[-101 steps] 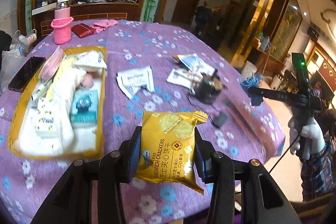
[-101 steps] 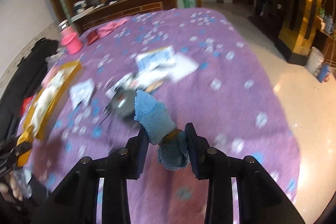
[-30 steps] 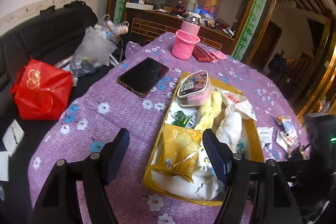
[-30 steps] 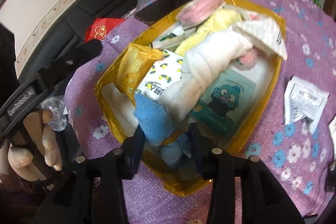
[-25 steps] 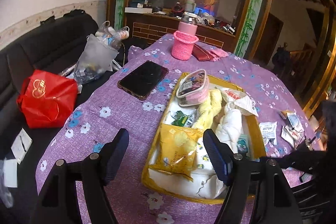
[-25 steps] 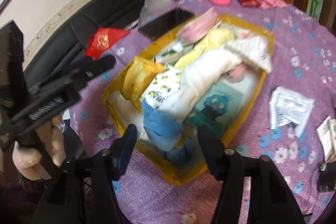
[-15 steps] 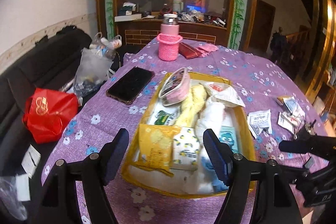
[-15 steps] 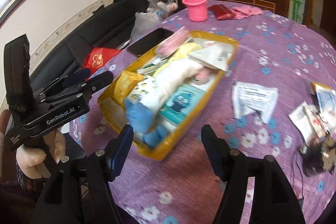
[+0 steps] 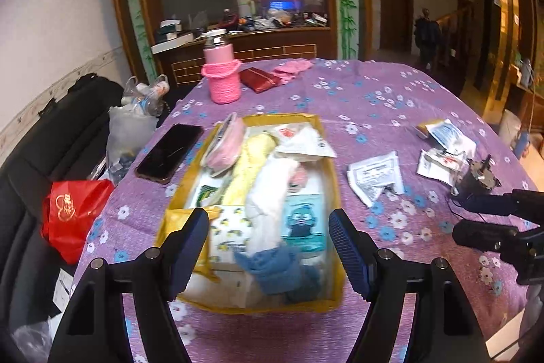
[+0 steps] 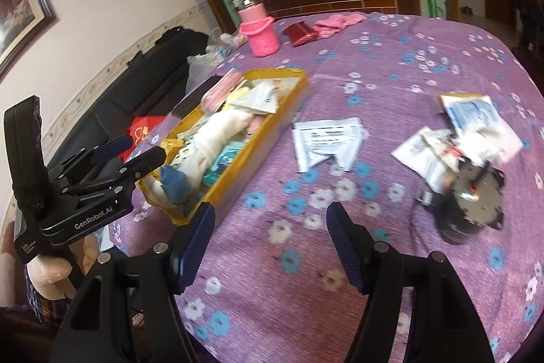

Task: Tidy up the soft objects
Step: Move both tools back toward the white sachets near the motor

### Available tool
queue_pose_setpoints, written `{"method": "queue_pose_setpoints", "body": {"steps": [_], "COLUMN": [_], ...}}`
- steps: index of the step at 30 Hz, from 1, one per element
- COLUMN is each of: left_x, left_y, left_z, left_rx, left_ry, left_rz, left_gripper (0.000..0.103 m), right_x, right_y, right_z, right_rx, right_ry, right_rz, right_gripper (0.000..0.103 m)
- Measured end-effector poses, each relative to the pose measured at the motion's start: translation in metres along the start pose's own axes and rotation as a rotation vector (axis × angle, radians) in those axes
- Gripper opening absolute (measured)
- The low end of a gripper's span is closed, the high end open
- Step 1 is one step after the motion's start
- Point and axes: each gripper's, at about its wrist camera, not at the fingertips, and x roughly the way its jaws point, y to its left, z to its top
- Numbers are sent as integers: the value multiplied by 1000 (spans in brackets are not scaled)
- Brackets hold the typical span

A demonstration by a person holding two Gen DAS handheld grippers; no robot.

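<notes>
Purple flowered tablecloth (image 9: 374,97) over a round table, dark sofa along the left edge, cluttered wooden counter behind.

Yellow tray (image 9: 335,189) on the left half of the table, packed full. Blue cloth (image 9: 278,267) bunched at the tray's near end, touching a white rolled towel (image 9: 272,193). Yellow snack packet (image 9: 176,220) in the near left corner of the tray, partly hidden by a gripper finger. Teal cartoon pack (image 9: 302,220) along the tray's right wall, pink pouch (image 9: 226,145) leaning at the far left wall.

Left gripper (image 9: 268,247) held above the tray's near end, jaws spread wide, nothing between them. Right gripper (image 10: 270,240) over bare cloth to the right of the tray, jaws likewise spread and empty.

Black phone (image 9: 170,152) just left of the tray. Pink bottle (image 9: 221,73) in a knitted sleeve near the far edge, red wallet (image 9: 260,79) beside it. White sachet (image 10: 326,142) right of the tray. More torn wrappers (image 10: 472,128) toward the right edge, next to a dark round gadget (image 10: 469,203), blurred, possibly a small motor. Red bag (image 9: 73,213) on the sofa.
</notes>
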Motion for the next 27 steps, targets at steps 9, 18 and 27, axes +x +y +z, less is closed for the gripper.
{"method": "queue_pose_setpoints", "body": {"steps": [9,18,27], "left_x": [9,55,94], "left_y": [-36,-98,-147], "left_z": [10,28,61], "left_rx": [22,198,320], "left_ry": [78,149,196], "left_rz": [-186,-254,-252], "left_gripper": [77,77,77], "right_x": [-46,-89,-104], "right_y": [-63,-137,-168], "right_z": [-11,-36,-57], "right_rx": [126,311,394], "right_ry": [-100,-177,-194], "right_rz": [-43,-106,-131], "right_gripper": [68,74,74]}}
